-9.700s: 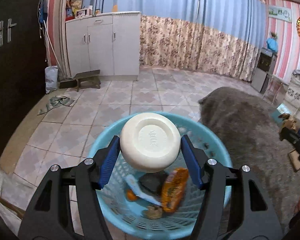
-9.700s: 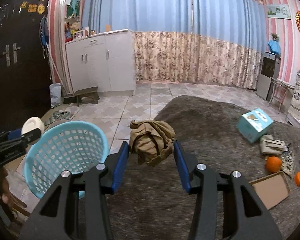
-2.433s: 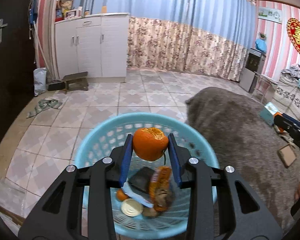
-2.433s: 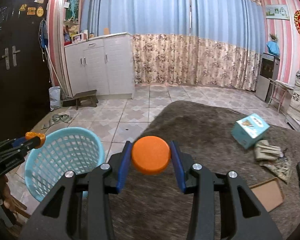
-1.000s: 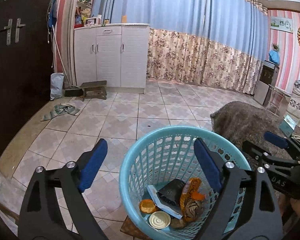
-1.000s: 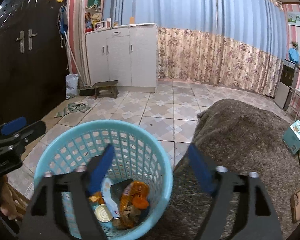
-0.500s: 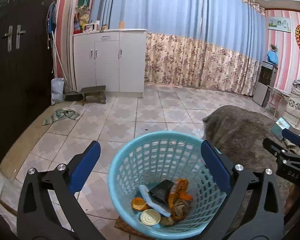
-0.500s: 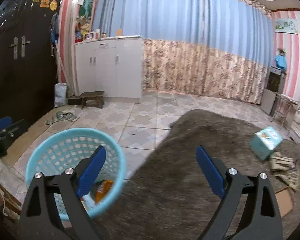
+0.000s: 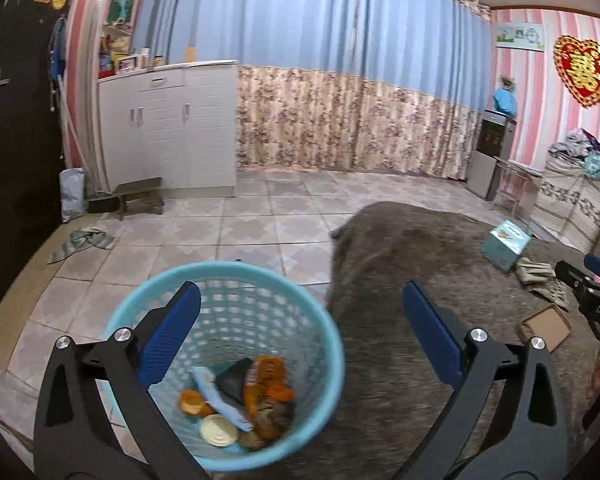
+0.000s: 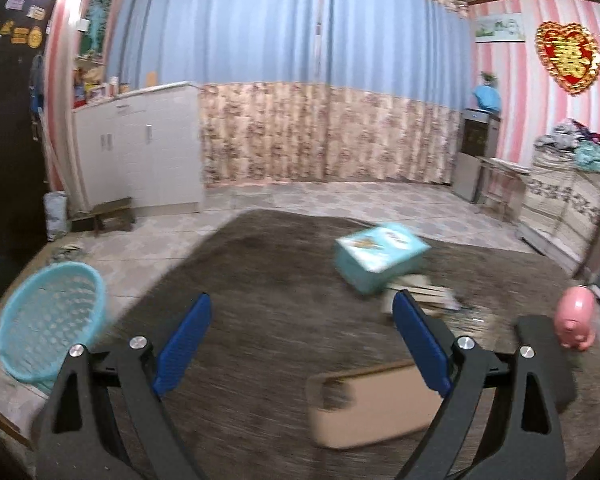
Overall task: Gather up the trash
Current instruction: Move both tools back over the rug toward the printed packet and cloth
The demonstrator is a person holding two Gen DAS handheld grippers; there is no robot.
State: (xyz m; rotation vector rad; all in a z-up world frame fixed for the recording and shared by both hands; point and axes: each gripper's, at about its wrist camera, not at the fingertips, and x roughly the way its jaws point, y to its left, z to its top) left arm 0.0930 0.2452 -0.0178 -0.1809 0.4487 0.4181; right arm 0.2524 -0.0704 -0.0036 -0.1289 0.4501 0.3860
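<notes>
- At the bottom of each view, the left gripper [image 9: 300,336] and right gripper [image 10: 300,340] stand spread wide, nothing between their pads, free for the next pickup.
- Lower left, the blue basket [image 9: 320,320] holds collected scraps.
- Further right on the rug [image 10: 268,280] lie a cardboard piece [image 10: 372,404] and a teal box [image 10: 380,256], probably next.

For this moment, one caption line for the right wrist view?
Right gripper, jaws open and empty, faces a brown rug with a teal cardboard box, flat tan cardboard piece and pink piggy bank.
</notes>
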